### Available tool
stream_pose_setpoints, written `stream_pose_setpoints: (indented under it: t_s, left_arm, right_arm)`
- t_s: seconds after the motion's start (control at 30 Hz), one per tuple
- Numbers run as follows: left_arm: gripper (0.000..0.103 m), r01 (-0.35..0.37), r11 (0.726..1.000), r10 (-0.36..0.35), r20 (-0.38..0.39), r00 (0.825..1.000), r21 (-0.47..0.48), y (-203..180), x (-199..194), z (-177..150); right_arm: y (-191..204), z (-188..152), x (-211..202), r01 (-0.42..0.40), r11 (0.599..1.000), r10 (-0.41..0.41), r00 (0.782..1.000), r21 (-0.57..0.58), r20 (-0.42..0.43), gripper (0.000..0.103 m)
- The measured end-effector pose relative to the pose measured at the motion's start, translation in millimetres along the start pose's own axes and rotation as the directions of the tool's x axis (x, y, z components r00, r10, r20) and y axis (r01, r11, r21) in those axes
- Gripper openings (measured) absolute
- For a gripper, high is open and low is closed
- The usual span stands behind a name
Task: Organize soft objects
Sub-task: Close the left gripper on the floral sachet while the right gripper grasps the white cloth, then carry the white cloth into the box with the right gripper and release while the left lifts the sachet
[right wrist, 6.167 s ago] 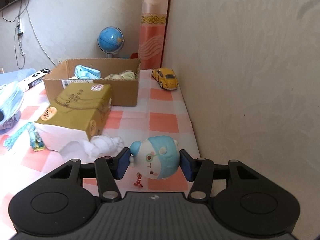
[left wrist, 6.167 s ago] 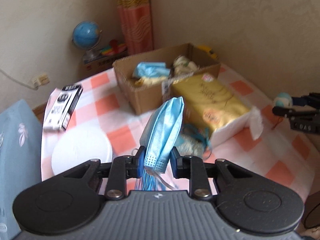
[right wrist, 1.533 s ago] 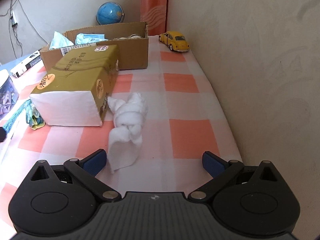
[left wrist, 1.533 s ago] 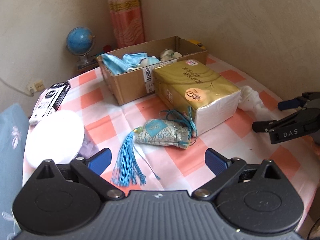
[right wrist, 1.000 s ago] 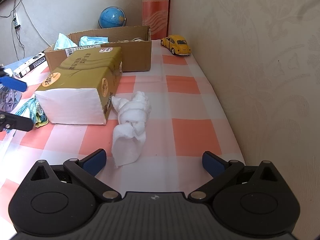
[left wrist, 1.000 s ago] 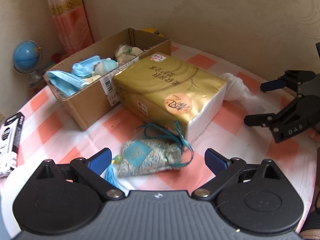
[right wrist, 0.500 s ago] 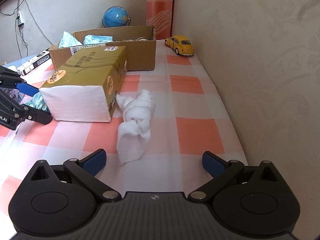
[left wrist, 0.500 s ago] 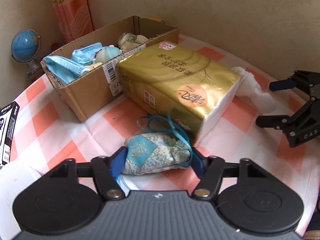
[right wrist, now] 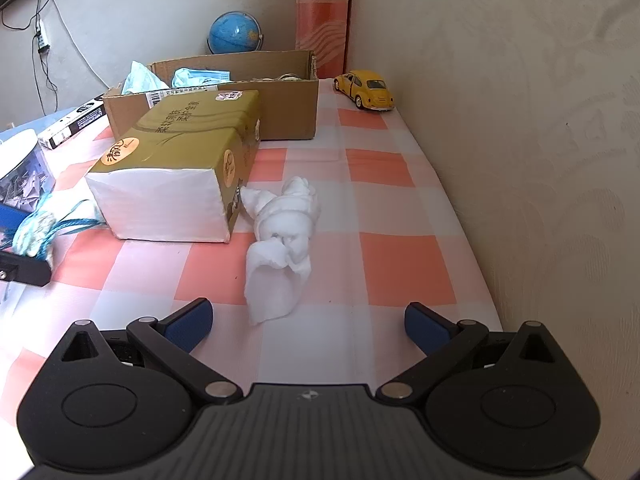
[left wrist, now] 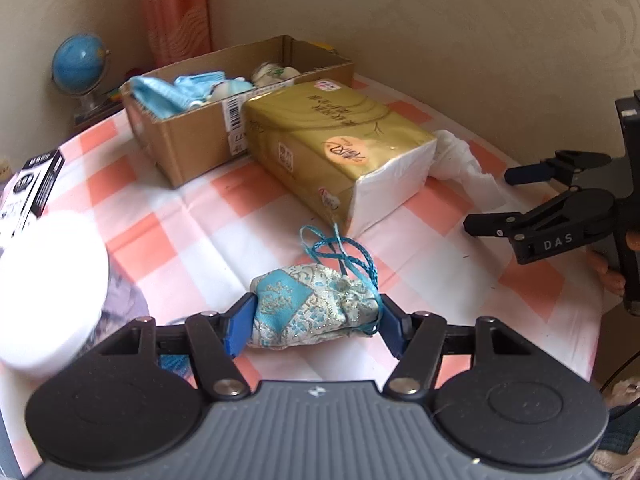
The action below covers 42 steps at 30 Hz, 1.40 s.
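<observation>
Between my left gripper's (left wrist: 316, 322) jaws I've got one embroidered pouch (left wrist: 314, 310), both blue pads pressed on its ends, its cord looped out in front. It sits low over the checked desk (left wrist: 200, 216), just short of the gold tissue pack (left wrist: 340, 148). One cardboard box (left wrist: 192, 140) stands behind the pack, touching it, with blue face masks (left wrist: 176, 90) and a small plush inside; I can't count those cleanly. One crumpled white tissue (right wrist: 282, 236) lies loose beside the pack's white end. My right gripper (right wrist: 308, 326) has its jaws wide, nothing in them, the tissue just ahead. One yellow toy car (right wrist: 366, 90) sits by the wall. Open cloth runs right of the tissue to the wall, and the desk edge curves close behind both grippers.
</observation>
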<state>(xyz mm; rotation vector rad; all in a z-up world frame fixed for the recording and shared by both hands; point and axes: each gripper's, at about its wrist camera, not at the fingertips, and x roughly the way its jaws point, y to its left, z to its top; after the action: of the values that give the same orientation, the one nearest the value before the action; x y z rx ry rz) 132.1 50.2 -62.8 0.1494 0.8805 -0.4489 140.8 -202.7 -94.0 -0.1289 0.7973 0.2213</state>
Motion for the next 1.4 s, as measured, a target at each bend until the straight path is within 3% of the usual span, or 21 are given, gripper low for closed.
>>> stream_pose_setpoints:
  t_s: [0.3, 0.43, 0.77, 1.0, 1.23, 1.4]
  left_arm:
    - [0.064, -0.027, 1.000, 0.027, -0.001, 1.000, -0.002, -4, 4, -5]
    - [0.064, -0.031, 1.000, 0.031, 0.000, 1.000, 0.002, -4, 5, -5]
    - [0.064, -0.035, 0.999, 0.035, 0.001, 0.999, 0.002, -5, 4, -5]
    - [0.064, -0.037, 0.999, 0.037, 0.000, 0.999, 0.003, -5, 4, -5]
    - [0.063, -0.029, 1.000, 0.029, 0.000, 1.000, -0.008, -4, 3, -4]
    - [0.052, -0.013, 1.000, 0.013, 0.015, 1.000, -0.022, -3, -4, -2]
  right_arm:
    - [2, 18, 17, -0.036, 0.998, 0.036, 0.999, -0.045, -0.006, 0.103]
    - [8, 26, 21, -0.015, 0.995, 0.015, 1.000, -0.095, 0.001, 0.102]
    - [11, 32, 10, 0.008, 0.985, -0.004, 1.000, -0.175, 0.027, 0.060]
    - [13, 36, 7, -0.013, 0.984, 0.019, 0.999, -0.178, 0.035, 0.040]
    - [12, 36, 3, -0.012, 0.986, 0.019, 0.999, -0.165, 0.041, 0.037]
    - [10, 39, -7, 0.004, 0.989, 0.005, 0.998, -0.151, 0.057, 0.036]
